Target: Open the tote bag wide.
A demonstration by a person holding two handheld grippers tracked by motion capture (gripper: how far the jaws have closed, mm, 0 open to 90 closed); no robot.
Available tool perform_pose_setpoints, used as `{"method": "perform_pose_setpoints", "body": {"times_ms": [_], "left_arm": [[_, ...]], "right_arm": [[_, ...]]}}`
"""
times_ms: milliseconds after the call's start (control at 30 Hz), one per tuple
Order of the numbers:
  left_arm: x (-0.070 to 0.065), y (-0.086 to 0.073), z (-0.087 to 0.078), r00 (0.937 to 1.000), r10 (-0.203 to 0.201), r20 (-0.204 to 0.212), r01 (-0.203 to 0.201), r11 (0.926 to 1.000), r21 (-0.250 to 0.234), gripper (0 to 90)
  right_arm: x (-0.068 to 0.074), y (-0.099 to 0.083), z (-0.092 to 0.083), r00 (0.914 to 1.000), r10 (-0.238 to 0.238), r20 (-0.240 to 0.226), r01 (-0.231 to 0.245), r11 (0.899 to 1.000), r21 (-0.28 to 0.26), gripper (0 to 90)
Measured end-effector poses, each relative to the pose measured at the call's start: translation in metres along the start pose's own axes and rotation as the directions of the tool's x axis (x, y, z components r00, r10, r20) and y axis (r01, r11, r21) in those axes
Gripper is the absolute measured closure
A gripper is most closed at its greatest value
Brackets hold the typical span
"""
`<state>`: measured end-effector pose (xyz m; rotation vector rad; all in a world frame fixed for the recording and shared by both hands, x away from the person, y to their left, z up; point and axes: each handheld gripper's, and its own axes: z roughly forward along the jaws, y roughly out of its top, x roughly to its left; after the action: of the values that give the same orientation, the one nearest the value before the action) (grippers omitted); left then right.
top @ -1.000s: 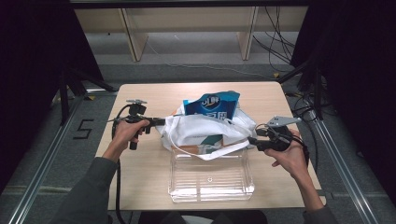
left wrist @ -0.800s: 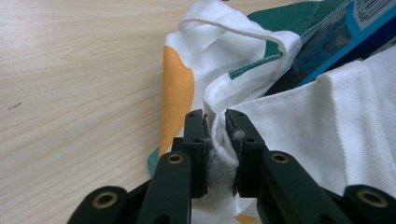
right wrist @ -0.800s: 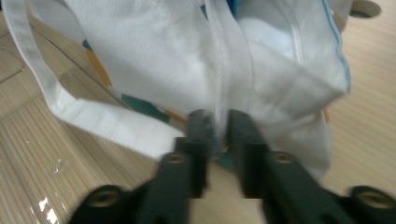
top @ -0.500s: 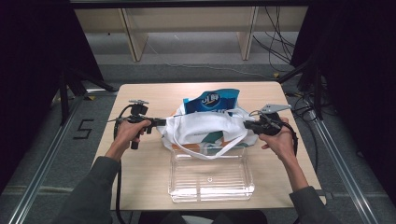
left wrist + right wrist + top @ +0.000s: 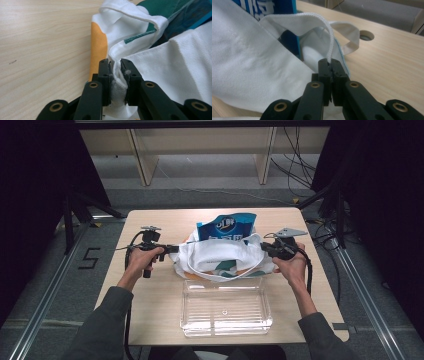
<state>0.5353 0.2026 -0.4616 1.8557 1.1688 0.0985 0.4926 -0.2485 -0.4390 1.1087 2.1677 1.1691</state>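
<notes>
A white cloth tote bag [image 5: 220,256] with orange and green print lies on the wooden table [image 5: 150,295], mouth toward the person. A blue snack packet [image 5: 226,226] sticks out of its far side. My left gripper [image 5: 172,249] is shut on the bag's left rim; in the left gripper view the jaws pinch a fold of white fabric [image 5: 117,75]. My right gripper [image 5: 263,248] is shut on the bag's right edge, where a white handle strap [image 5: 329,35] runs into the closed jaws. The blue packet [image 5: 274,7] stands inside the bag's opening.
A clear plastic bin [image 5: 225,307] sits empty on the table just in front of the bag. A cable hole [image 5: 367,35] is in the tabletop beyond the right gripper. Wooden shelving legs [image 5: 142,160] and cables [image 5: 300,175] lie on the floor behind.
My right gripper moved left and up to the bag's right edge and shut on it. The bag's mouth is spread wider. The left gripper kept its hold.
</notes>
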Motion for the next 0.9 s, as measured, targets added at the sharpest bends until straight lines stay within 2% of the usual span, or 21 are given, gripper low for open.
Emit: {"method": "perform_pose_setpoints", "body": {"times_ms": [167,200,233,267,300,333,367,400,467,500,600,633,767,833,867,900], "left_arm": [[0.006,0.000,0.007,0.9996,-0.030,-0.001,0.030,0.9995,-0.006,78.2],[0.007,0.000,0.008,0.9995,-0.031,-0.002,0.031,0.9995,-0.004,78.2],[0.008,-0.001,0.011,0.9996,-0.029,-0.008,0.029,0.9996,0.002,78.2],[0.009,-0.003,0.013,0.9996,-0.027,-0.013,0.027,0.9996,0.008,78.2],[0.009,-0.004,0.015,0.9996,-0.023,-0.017,0.023,0.9996,0.018,78.2],[0.010,-0.005,0.017,0.9997,-0.016,-0.018,0.017,0.9995,0.028,78.2],[0.009,-0.007,0.020,0.9995,-0.021,-0.024,0.022,0.9996,0.019,78.2],[0.010,-0.008,0.021,0.9995,-0.014,-0.029,0.015,0.9995,0.027,78.2],[0.011,-0.010,0.023,0.9995,-0.006,-0.032,0.007,0.9992,0.040,78.2],[0.010,-0.011,0.025,0.9994,0.001,-0.034,0.001,0.9993,0.037,78.2],[0.008,-0.014,0.027,0.9980,0.034,-0.053,-0.031,0.9984,0.048,78.3],[0.010,-0.014,0.027,0.9970,0.057,-0.053,-0.054,0.9965,0.065,78.3],[0.007,-0.014,0.026,0.9965,0.056,-0.062,-0.053,0.9967,0.061,78.3],[0.007,-0.014,0.026,0.9961,0.064,-0.061,-0.060,0.9962,0.063,78.3],[0.007,-0.014,0.025,0.9959,0.068,-0.060,-0.064,0.9958,0.065,78.0],[0.007,-0.013,0.024,0.9970,0.054,-0.057,-0.051,0.9974,0.051,77.5]], "right_arm": [[-0.004,-0.012,0.013,0.9998,-0.009,-0.019,0.010,0.997,0.072,89.0],[-0.002,-0.014,0.017,0.9998,0.015,-0.016,-0.014,0.996,0.085,89.0],[-0.006,-0.016,0.020,0.9997,-0.019,-0.018,0.020,0.996,0.087,89.0],[-0.005,-0.018,0.024,0.9998,0.001,-0.020,0.001,0.994,0.111,89.0],[-0.006,-0.020,0.027,0.9995,-0.023,-0.020,0.025,0.993,0.118,89.0],[-0.006,-0.024,0.033,0.9995,-0.020,-0.025,0.023,0.990,0.139,89.0],[-0.006,-0.024,0.033,0.9995,-0.020,-0.025,0.023,0.990,0.139,89.0],[-0.004,-0.025,0.033,0.9996,0.004,-0.026,0.000,0.986,0.164,89.0],[-0.005,-0.029,0.036,0.9993,-0.028,-0.026,0.032,0.984,0.176,89.0],[-0.005,-0.029,0.036,0.9993,-0.028,-0.026,0.032,0.984,0.176,89.0],[-0.004,-0.032,0.036,0.9989,-0.039,-0.026,0.043,0.981,0.189,89.0],[-0.004,-0.034,0.036,0.9986,-0.045,-0.027,0.049,0.981,0.190,89.0],[-0.003,-0.033,0.035,0.9985,-0.049,-0.025,0.053,0.981,0.184,88.6],[-0.002,-0.030,0.030,0.9985,-0.045,-0.031,0.049,0.985,0.165,83.7],[-0.004,-0.028,0.029,0.9981,-0.052,-0.034,0.057,0.989,0.138,75.6],[-0.004,-0.025,0.026,0.9993,-0.014,-0.034,0.019,0.990,0.139,67.0]]}}
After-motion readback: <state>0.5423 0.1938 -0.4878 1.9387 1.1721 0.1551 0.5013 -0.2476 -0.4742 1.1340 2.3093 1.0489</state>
